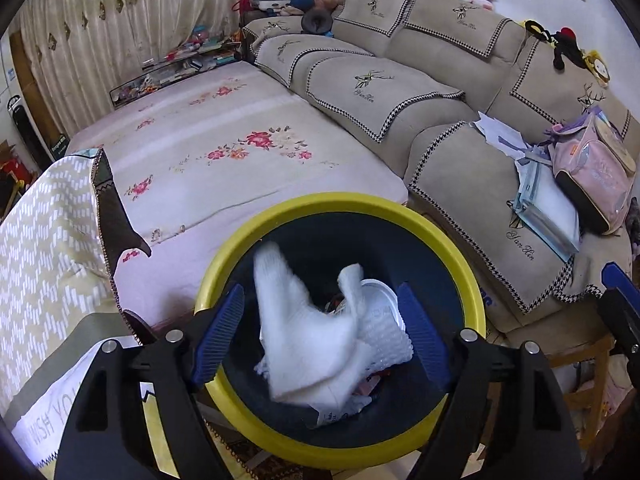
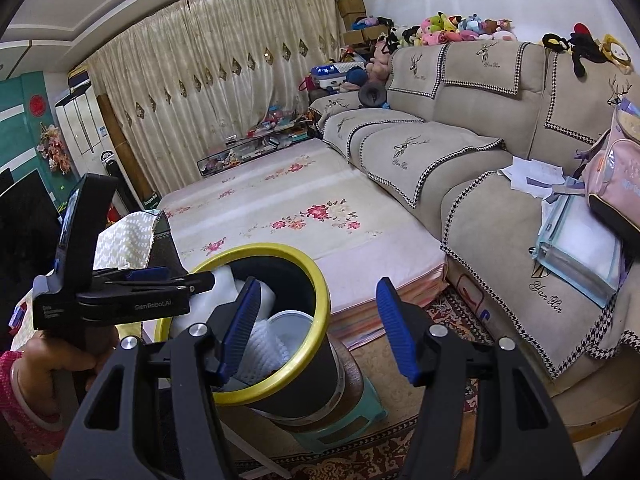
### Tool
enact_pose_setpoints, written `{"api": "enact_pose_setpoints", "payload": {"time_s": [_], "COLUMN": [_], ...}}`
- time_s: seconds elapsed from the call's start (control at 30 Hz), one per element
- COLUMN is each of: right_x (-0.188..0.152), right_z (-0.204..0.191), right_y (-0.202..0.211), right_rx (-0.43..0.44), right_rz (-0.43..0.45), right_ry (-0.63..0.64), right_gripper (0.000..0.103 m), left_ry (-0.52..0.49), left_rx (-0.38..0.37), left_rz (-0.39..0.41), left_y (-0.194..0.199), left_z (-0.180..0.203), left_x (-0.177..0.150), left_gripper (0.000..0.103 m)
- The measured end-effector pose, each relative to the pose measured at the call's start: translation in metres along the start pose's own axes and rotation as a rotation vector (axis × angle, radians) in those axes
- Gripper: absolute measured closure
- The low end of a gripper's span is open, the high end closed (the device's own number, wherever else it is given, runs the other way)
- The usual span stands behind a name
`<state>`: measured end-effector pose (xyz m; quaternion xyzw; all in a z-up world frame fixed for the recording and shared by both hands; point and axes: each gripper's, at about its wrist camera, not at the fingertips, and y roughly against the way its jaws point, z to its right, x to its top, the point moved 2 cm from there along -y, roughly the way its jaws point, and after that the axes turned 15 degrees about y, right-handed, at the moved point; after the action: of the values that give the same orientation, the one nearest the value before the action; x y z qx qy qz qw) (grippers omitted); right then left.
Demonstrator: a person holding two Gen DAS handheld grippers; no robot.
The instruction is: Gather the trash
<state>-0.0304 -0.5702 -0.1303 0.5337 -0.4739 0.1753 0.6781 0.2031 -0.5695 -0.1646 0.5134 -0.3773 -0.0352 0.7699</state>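
Note:
A dark trash bin with a yellow rim (image 1: 444, 236) stands below my left gripper (image 1: 326, 336). The left gripper is open right over the bin mouth, its blue pads apart. A white foam sheet (image 1: 304, 320) is blurred between the pads, loose over the bin, with a white plastic cup (image 1: 382, 296) and other trash beneath it. In the right wrist view the same bin (image 2: 316, 280) sits on a green stool (image 2: 344, 420); the cup (image 2: 288, 328) and white foam (image 2: 264, 348) lie inside. My right gripper (image 2: 316, 332) is open and empty, just right of the bin. The left gripper (image 2: 160, 284) shows over the bin's left rim.
A beige sofa (image 1: 400, 92) runs along the right, with papers (image 1: 500, 136), a folder (image 1: 548, 208) and a pink backpack (image 1: 596, 176) on it. A floral mattress (image 1: 224, 148) lies behind the bin. A patterned cloth (image 1: 48, 248) covers furniture at the left. A patterned rug (image 2: 452, 320) covers the floor.

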Motion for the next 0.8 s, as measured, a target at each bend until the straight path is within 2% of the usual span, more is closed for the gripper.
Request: {"api": "enact_pose_setpoints", "payload": {"time_s": [0.17,0.23,0.37,0.53,0.7,0.8], "right_x": [0.0,0.0,0.0,0.005,0.014,0.02], "right_z": [-0.002,-0.007,-0.023,-0.065,-0.116,-0.147], "right_y": [0.001,0.002,0.007,0.019,0.037,0.052], "right_rx": [0.008,0.019,0.045,0.122,0.222,0.269], "right_rz": [-0.002,-0.004,-0.006,0.005,0.047,0.073], "right_ry": [0.002,0.011,0.049,0.137,0.218,0.271], "right_gripper": [0.045,0.044,0.041,0.033,0.012,0.007], "left_ry": [0.025,0.05,0.093,0.19,0.31,0.387], "left_rx": [-0.009,-0.021,0.006,0.093,0.231,0.294], "left_rz": [0.016,0.053,0.146,0.241,0.318,0.372], "left_y": [0.025,0.053,0.108,0.189,0.262,0.303], "left_z": [-0.016,-0.027,-0.056,-0.121,-0.191,-0.228], "left_x": [-0.005,-0.011,-0.027,-0.066,-0.119,-0.151], "left_gripper": [0.023,0.021,0.01,0.006,0.005,0.005]}}
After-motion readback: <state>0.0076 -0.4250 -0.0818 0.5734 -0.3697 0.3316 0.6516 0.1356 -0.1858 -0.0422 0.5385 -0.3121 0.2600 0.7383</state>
